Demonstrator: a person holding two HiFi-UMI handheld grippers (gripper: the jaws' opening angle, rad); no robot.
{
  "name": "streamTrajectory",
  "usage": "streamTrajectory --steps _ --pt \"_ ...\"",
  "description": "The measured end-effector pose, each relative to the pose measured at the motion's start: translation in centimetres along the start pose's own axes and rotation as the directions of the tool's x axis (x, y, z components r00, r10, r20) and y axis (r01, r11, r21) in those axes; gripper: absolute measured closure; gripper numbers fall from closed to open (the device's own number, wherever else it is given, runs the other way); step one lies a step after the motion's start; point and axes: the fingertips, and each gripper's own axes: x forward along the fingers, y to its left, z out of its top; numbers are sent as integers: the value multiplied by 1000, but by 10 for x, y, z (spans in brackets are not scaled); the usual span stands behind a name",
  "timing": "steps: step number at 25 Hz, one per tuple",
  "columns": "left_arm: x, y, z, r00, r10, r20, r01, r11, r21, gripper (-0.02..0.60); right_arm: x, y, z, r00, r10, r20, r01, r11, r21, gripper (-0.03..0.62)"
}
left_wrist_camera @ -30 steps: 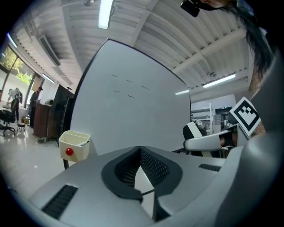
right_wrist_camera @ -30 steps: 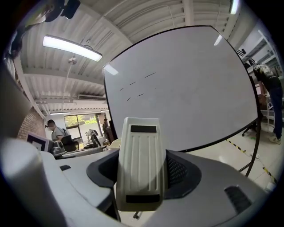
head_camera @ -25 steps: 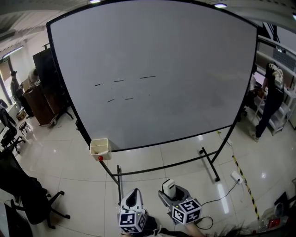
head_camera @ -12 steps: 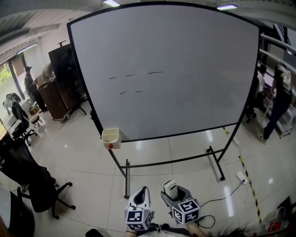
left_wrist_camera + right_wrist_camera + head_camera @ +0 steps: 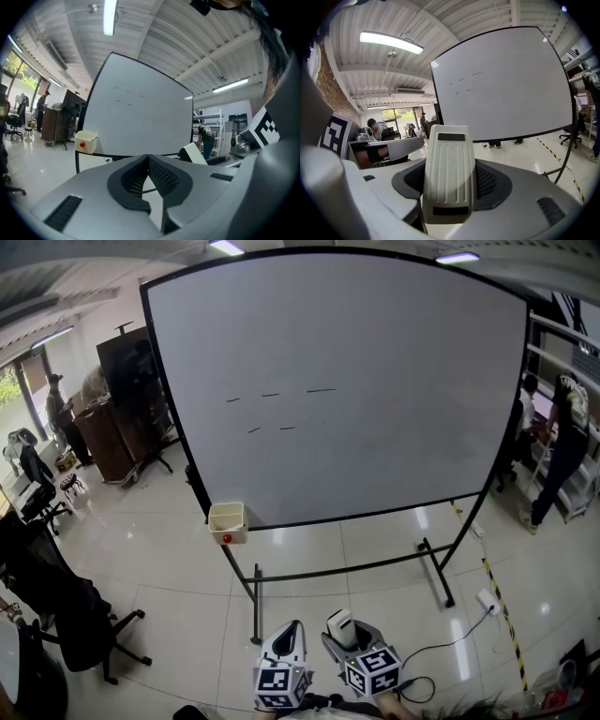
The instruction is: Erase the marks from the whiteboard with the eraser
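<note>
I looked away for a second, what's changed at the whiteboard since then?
The left gripper shifted slightly right, toward the right gripper, and the head view swung so the whiteboard sits further right. Nothing grabbed or released: the right gripper still clamps the eraser, the left stays shut and empty, the marks remain.

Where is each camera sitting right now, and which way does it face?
Head view: on the person's head, facing forward and down at the large white whiteboard on its black stand; the left gripper and right gripper show at the bottom.
Left gripper view: rides the left gripper, looking up along its closed, empty fingers at the board.
Right gripper view: rides the right gripper, looking past fingers clamped on the white ribbed plastic eraser at the board.
Shared: all three show the board's short black marks.
</note>
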Motion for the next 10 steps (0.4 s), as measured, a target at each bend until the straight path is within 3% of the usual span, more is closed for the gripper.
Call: streamTrajectory --steps 10 --pt "1 11 3 1000 -11 4 11 1000 4 600 13 5 -4 1000 -3 -20 3 1000 -10 319"
